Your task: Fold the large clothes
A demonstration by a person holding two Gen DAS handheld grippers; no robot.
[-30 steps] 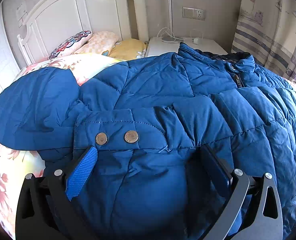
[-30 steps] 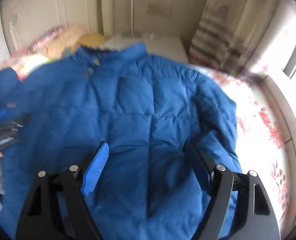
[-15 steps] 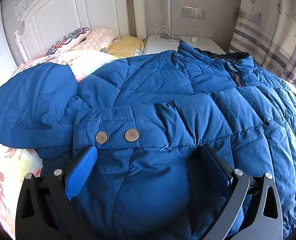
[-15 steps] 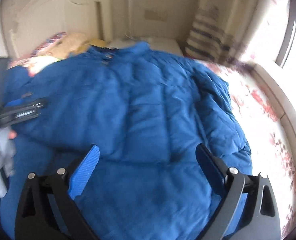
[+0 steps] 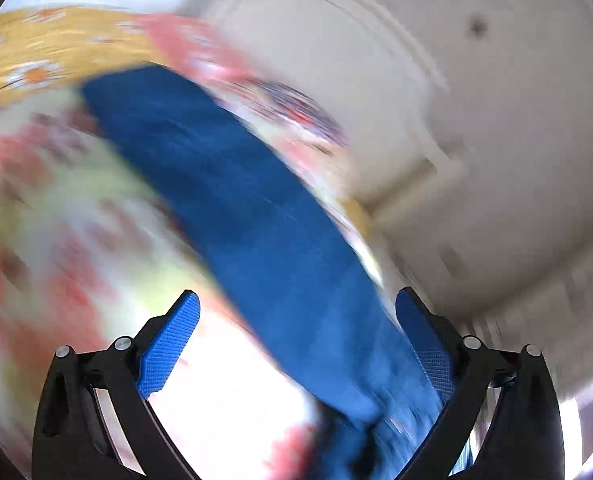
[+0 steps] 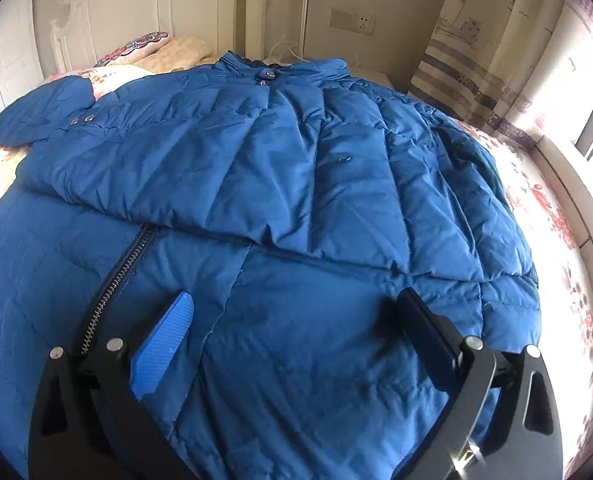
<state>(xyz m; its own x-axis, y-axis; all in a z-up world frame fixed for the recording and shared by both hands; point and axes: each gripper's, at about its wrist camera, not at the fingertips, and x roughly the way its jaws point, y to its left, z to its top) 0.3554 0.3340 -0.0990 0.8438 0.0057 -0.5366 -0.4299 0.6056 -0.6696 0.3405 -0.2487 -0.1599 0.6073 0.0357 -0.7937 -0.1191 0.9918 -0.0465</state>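
you are partway through the fold. the blue padded jacket (image 6: 280, 184) lies front-up across the floral bedsheet (image 6: 556, 216), its collar toward the headboard (image 6: 136, 8). both sleeves already lie folded across the chest, with one cuff edge reaching just past your right gripper (image 6: 292, 316), and the hood (image 6: 44, 108) sticks out at the far left. what remains, by my judgement, is bringing the lower half with the zipper (image 6: 116, 280) up over the top. your right gripper's jaws have just been opening and stand wide above the cloth, gripping nothing. your left gripper (image 5: 296, 312) has its jaws spread wide; the view is badly blurred, a blue stretch of cloth runs between them, seemingly ungripped.
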